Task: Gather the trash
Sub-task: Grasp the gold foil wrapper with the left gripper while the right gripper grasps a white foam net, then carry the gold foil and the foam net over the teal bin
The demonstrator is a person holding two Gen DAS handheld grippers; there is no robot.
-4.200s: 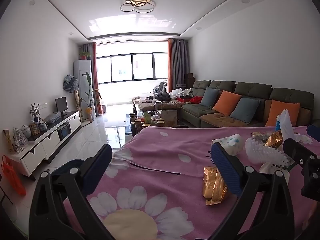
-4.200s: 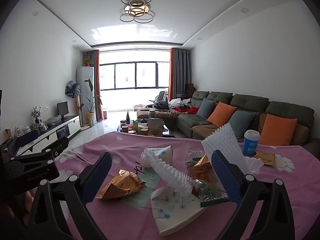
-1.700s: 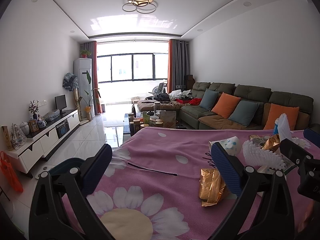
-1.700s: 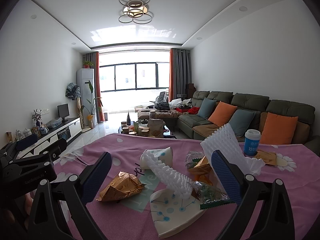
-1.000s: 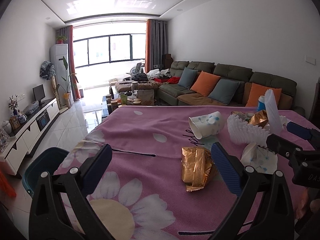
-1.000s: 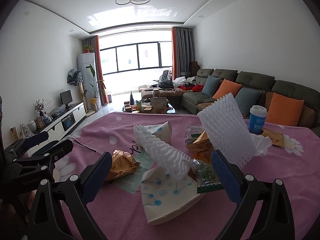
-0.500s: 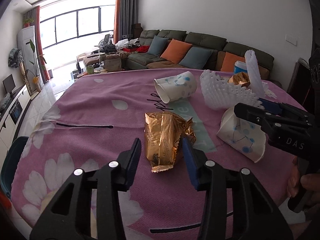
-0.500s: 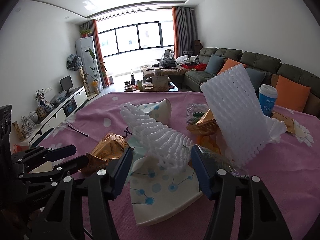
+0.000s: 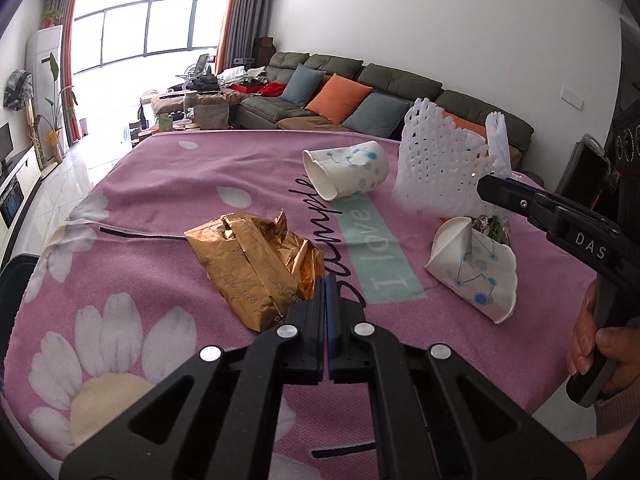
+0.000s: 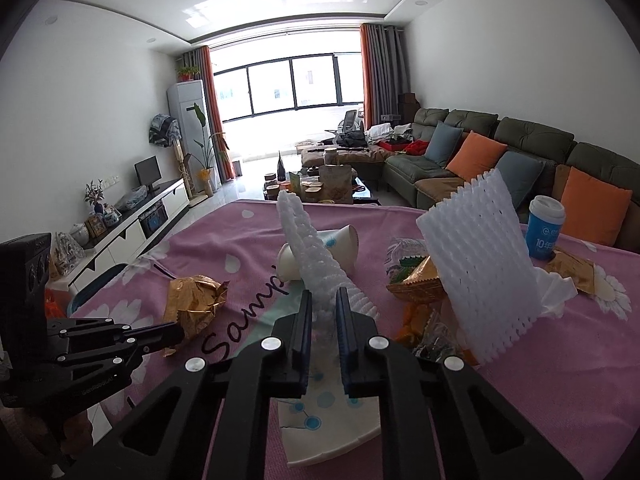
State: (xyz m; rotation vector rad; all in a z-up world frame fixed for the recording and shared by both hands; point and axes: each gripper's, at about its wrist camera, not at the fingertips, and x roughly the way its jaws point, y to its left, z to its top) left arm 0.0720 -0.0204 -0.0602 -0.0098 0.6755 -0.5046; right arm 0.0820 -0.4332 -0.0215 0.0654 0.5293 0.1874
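On the pink flowered tablecloth (image 9: 160,184) lies a crumpled gold wrapper (image 9: 256,264), also seen as the gold wrapper (image 10: 192,304) in the right wrist view. My left gripper (image 9: 325,280) is shut on the wrapper's near right corner; it shows as the left gripper (image 10: 178,332) low on the left. My right gripper (image 10: 322,294) has its jaws closing on a white foam net sleeve (image 10: 304,248), whose near end is squeezed between the pads. In the left wrist view the right gripper (image 9: 486,188) reaches to the foam net (image 9: 436,168).
A paper cup (image 9: 348,174) lies on its side and a crushed cup (image 9: 476,268) is under the right gripper. A second foam net (image 10: 480,260), snack wrappers (image 10: 416,280) and a blue cup (image 10: 544,232) sit to the right. A teal bin (image 9: 16,268) stands off the left edge.
Both grippers went from wide open to closed. The left one dipped down and forward onto the gold wrapper. The right one closed on the foam net, which now stands more upright.
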